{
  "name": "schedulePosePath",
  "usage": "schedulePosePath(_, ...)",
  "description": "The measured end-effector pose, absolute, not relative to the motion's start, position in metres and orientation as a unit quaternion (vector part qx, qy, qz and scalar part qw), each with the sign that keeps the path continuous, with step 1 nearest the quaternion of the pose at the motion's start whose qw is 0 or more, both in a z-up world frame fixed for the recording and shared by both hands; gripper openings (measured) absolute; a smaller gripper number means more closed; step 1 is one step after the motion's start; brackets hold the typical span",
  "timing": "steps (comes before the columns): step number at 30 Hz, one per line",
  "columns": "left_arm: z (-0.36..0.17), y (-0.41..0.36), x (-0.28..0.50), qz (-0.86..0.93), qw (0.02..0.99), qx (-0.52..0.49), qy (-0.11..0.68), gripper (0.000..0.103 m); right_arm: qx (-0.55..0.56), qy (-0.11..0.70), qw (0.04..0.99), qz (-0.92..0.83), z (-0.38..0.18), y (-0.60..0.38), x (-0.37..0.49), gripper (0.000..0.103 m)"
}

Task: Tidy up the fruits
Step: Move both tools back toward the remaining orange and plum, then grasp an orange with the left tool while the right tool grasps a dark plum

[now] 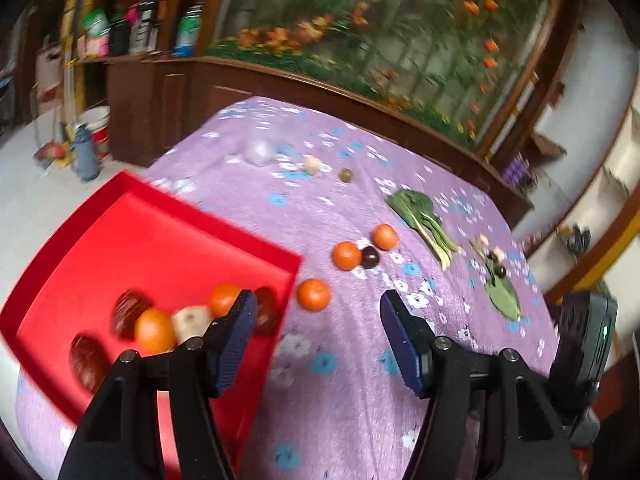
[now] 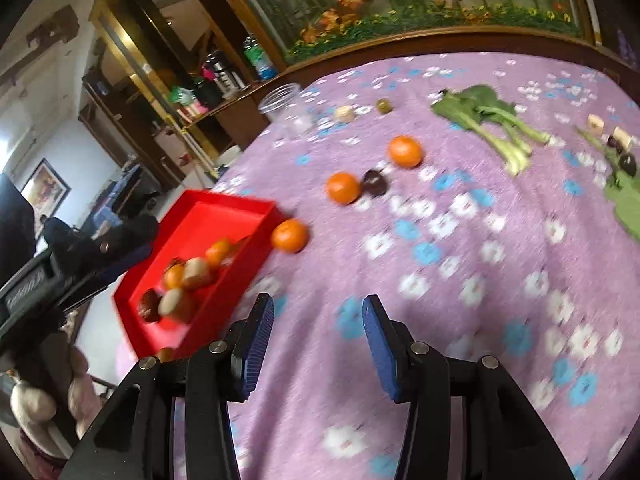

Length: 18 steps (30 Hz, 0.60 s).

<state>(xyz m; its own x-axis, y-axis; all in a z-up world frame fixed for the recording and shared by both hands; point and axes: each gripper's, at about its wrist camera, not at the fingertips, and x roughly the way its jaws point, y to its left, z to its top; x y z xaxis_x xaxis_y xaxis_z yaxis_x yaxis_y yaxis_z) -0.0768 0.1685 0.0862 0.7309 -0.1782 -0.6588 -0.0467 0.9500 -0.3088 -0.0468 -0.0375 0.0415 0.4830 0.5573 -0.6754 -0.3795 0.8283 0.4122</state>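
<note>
Three oranges are left outside the red tray (image 1: 168,220); both the left gripper (image 1: 318,336) and the right gripper (image 2: 318,344) are parted and empty (mid-sorting), so the nearest orange (image 1: 314,294) is judged next to be grasped.

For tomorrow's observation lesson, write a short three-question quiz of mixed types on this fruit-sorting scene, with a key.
1. True or false: the left gripper is holding an orange.
2. How many oranges lie on the purple tablecloth outside the red tray?
3. Multiple choice: the dark plum beside two of those oranges sits A) in the tray, B) touching the orange on its left, C) on the leafy greens.

Key: 1 false, its jaws are open and empty; 2 three; 3 B.
</note>
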Motion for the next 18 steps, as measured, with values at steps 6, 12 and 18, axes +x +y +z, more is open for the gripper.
schedulePosePath(6,0.078,0.148,-0.006,-0.077,0.901,-0.131,0.406,0.051,0.06,0.403,0.88,0.245,0.042,-0.036,0.003,0.051)
schedulePosePath(12,0.051,0.14,0.052,-0.09,0.872,-0.142,0.461,0.034,0.009,0.404,0.88,0.249,0.029,-0.009,0.046,0.049)
schedulePosePath(18,0.02,0.138,0.083,-0.084,0.846,-0.145,0.506,0.034,-0.047,0.411,0.877,0.243,0.012,0.014,0.069,0.042)
